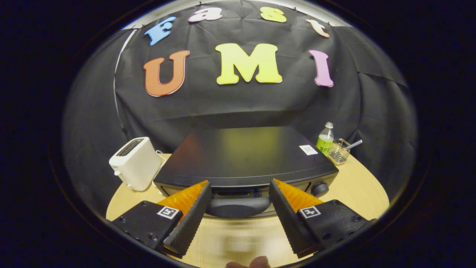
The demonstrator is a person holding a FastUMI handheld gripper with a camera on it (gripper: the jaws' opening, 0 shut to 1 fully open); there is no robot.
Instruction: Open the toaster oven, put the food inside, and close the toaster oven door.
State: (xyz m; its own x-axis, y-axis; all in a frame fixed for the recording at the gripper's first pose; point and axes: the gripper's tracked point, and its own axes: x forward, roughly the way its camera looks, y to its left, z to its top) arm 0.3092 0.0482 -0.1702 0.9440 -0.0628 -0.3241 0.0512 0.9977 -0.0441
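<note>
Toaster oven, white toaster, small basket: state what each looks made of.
Toaster oven: dark metal by the look, satin finish; its flat top carries a soft sheen. Handle between the open tool fingers: matte, probably plastic. White toaster: smooth glossy shell, plastic or painted metal; cannot tell which. Small basket: see-through wire mesh, apparently metal.

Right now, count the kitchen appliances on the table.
2: the black toaster oven just ahead of the open gripper, and a white toaster beside it. Others may be hidden.
</note>
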